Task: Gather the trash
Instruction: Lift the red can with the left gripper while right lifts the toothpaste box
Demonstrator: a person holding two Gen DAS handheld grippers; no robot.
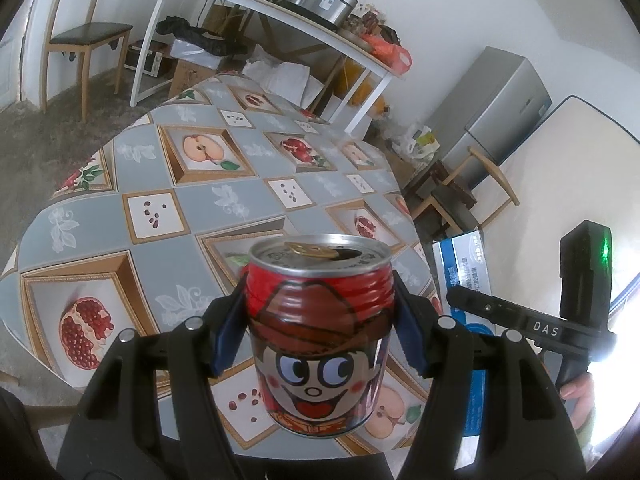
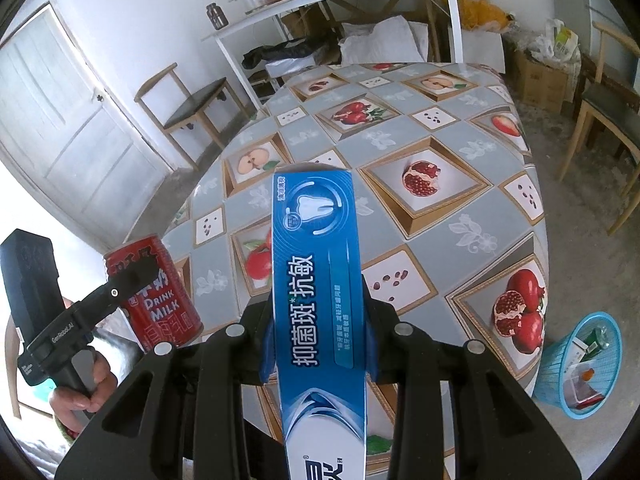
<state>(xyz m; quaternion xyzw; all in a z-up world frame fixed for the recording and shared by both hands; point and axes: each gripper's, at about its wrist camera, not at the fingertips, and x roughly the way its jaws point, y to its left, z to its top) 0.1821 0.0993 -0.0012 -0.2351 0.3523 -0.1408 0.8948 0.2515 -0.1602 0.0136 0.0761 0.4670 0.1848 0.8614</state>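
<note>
A person's left gripper (image 1: 320, 316) clamps a red drink can (image 1: 320, 328), opened at the top, above the fruit-patterned tabletop (image 1: 200, 184). Beside it, the right gripper (image 2: 318, 344) pinches a blue toothpaste box (image 2: 316, 280) lengthwise. A blue trash basket (image 2: 580, 364) sits on the floor at far right.

table (image 2: 400, 128) under a fruit-print cloth (image 1: 208, 196); blue basket (image 2: 580, 364) on floor (image 2: 588, 240).

opened red can (image 1: 318, 336), blue toothpaste box (image 2: 320, 280), both lifted
</note>
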